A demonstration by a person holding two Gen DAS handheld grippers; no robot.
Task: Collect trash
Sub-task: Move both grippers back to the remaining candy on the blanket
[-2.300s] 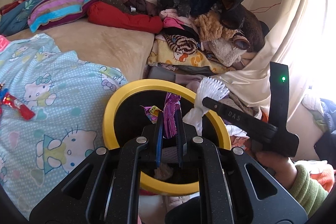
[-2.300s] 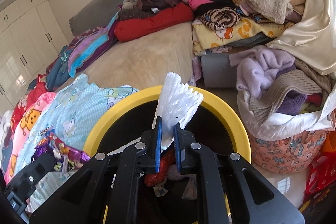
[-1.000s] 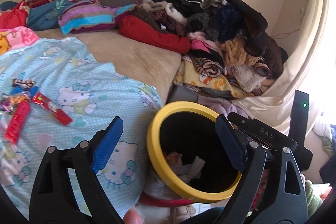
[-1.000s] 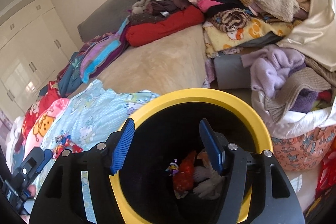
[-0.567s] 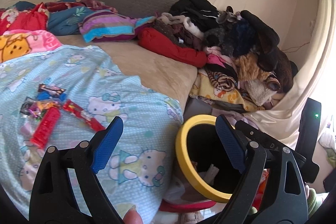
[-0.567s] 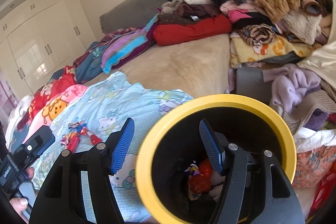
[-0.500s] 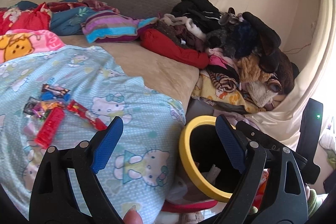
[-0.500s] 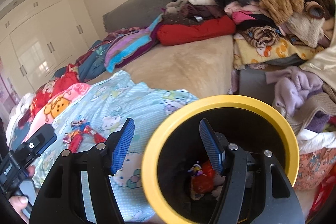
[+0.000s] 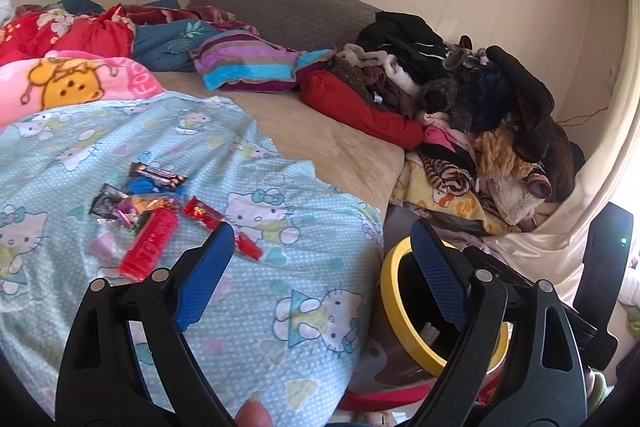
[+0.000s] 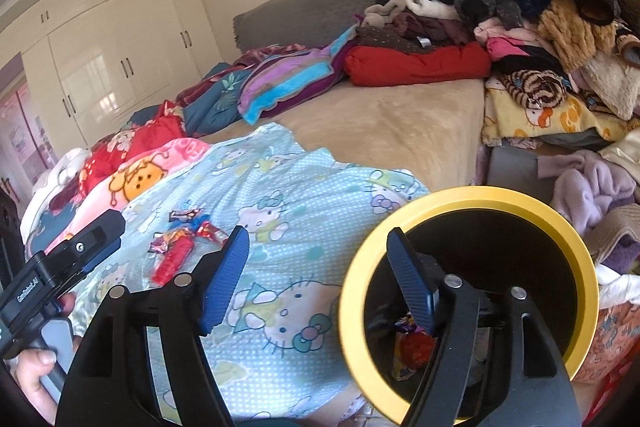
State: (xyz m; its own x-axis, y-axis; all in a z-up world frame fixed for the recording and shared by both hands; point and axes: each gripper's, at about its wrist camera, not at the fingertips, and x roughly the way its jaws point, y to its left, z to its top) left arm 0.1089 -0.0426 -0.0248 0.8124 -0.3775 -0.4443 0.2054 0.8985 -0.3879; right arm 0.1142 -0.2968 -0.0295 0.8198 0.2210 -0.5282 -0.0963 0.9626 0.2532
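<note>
A yellow-rimmed black trash bin (image 9: pixel 394 291) stands beside the bed; in the right wrist view (image 10: pixel 472 197) wrappers (image 10: pixel 412 345) lie at its bottom. Several candy wrappers (image 9: pixel 152 219) lie in a cluster on the light blue cat-print blanket (image 9: pixel 280 291), among them a long red packet (image 9: pixel 149 243); the cluster also shows in the right wrist view (image 10: pixel 180 247). My left gripper (image 9: pixel 324 269) is open and empty, above the blanket edge, right of the wrappers. My right gripper (image 10: pixel 318 273) is open and empty, over the bin's left rim.
A big heap of clothes and plush toys (image 9: pixel 480 115) covers the far right of the bed. Pillows and folded quilts (image 9: pixel 248 67) lie at the headboard. A basket of laundry (image 10: pixel 608 227) stands right of the bin. White wardrobes (image 10: pixel 112 67) line the far wall.
Both grippers opened and dropped a purple wrapper and a white paper cup liner into the bin. Both then swung left, from over the bin toward the wrappers on the blanket.
</note>
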